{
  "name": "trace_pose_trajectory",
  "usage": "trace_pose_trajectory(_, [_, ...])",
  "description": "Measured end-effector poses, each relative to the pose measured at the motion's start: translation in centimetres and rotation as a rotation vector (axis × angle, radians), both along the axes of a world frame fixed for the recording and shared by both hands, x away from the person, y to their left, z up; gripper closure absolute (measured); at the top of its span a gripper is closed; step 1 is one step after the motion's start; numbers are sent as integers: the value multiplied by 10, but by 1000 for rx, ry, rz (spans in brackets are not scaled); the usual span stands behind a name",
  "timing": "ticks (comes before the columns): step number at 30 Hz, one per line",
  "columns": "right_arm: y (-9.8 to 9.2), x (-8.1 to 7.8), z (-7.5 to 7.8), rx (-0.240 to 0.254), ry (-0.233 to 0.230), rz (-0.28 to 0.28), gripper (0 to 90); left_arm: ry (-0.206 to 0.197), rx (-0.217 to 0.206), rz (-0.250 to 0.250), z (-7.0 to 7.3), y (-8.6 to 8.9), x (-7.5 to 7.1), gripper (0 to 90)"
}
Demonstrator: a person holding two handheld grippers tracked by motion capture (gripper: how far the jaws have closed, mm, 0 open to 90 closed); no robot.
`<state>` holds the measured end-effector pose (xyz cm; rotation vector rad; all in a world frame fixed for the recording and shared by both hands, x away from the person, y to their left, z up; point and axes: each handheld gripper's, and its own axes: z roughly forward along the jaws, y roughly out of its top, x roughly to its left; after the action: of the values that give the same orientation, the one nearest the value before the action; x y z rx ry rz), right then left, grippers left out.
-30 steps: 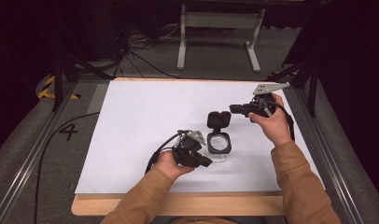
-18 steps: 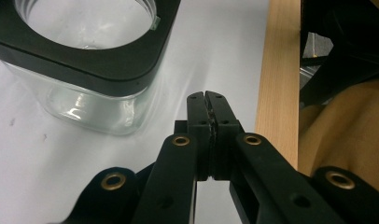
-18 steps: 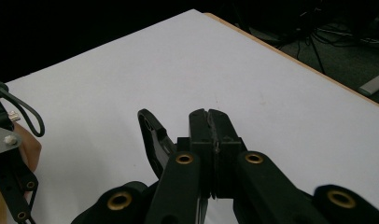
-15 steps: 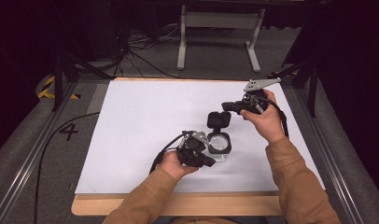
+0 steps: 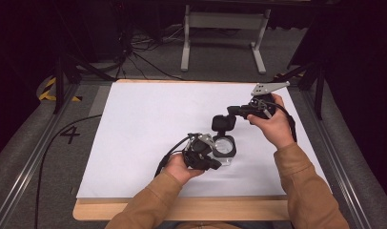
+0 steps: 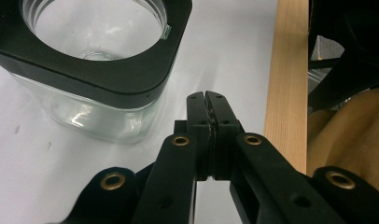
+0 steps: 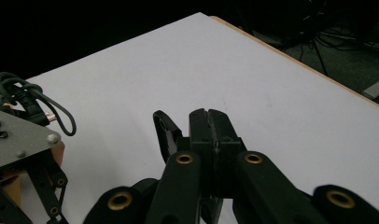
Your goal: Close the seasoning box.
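The left gripper, fingers pressed together, is hovering just beside the clear square glass jar with a black collar. Likely rigid, slippery and breakable, it is best gripped by the collar. Behind it, the right gripper, apparently clamped on the black lid, is hanging over the white-covered wooden table in the dark room.

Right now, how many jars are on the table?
1: a clear glass jar with a black collar, lid off, standing on the white sheet just beyond the left gripper. Nothing hints at another.
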<state>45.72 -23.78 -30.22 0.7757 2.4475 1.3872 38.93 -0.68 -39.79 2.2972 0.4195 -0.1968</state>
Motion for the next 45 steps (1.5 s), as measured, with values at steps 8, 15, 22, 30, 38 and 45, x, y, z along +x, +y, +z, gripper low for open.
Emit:
trace_pose_trajectory(8, [0,-12,2,-16,2,24,900,0,-2,5,0,0,0,893])
trace_pose_trajectory(15, [1,-27,-5,-79,5,37,900,-5,2,1,4,4,-1,889])
trace_pose_trajectory(22, [-5,-37,-16,-88,29,45,900,-1,3,14,12,14,1,873])
trace_pose_trajectory(30, [-8,-48,-32,-94,68,58,900,-24,-27,60,25,30,3,873])
trace_pose_trajectory(38, [-2,-51,-42,-133,96,72,900,-43,-52,94,33,43,6,873])
trace_pose_trajectory(45, [2,-51,-52,-172,123,76,900,-61,-77,121,41,54,7,873])
